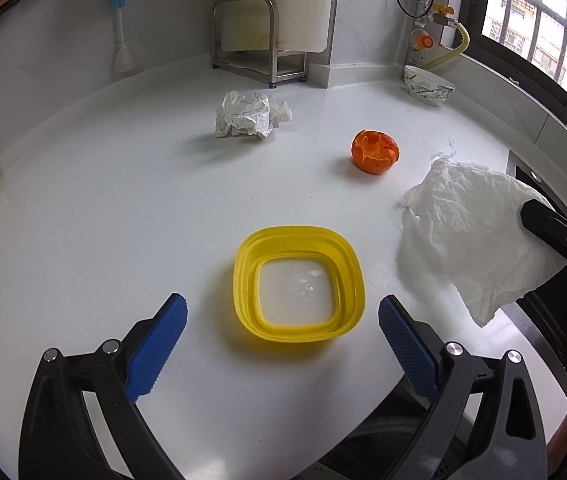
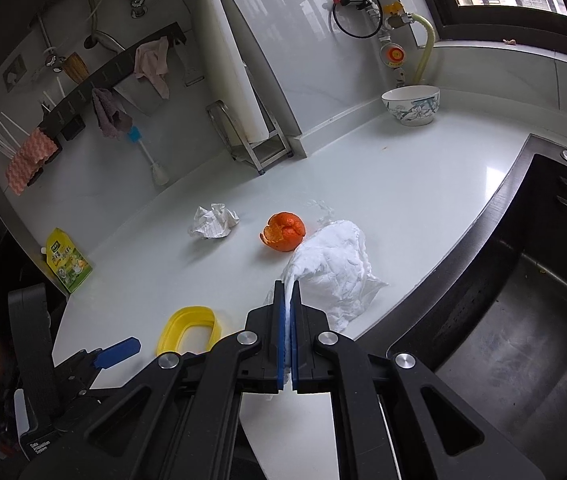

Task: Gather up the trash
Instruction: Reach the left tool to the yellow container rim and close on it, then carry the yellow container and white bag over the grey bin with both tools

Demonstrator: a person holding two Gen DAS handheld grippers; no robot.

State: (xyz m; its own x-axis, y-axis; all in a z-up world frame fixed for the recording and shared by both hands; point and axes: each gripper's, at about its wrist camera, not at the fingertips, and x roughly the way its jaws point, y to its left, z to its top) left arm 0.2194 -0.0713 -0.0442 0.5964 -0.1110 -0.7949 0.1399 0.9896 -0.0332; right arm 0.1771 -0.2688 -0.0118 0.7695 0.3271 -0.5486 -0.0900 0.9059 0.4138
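Counter: a white worktop (image 1: 123, 200) fills both views, with a dark sink (image 2: 523, 320) along its right edge.
Plastic bag: a crumpled white bag (image 2: 335, 276) hangs from the right gripper over the counter's sink-side edge, just beside the orange peel.
Right gripper: the right gripper (image 2: 288, 292) is clamped tight, blue pads pinching a fold of the bag between them.
Left gripper: the left gripper (image 1: 281, 320) has its fingers spread wide, nothing between them, hovering above the yellow container.
Yellow container: a collapsible yellow square tub (image 1: 298, 282) sits flattened on the counter near the front edge, its clear base showing the worktop.
Crumpled paper: a ball of grid-lined paper (image 1: 249, 115) lies further back, well apart from the tub.
Orange peel: a hollow mandarin peel (image 1: 375, 152) sits between the paper and the bag.
Bowl: a patterned bowl (image 2: 410, 105) stands near the back wall.
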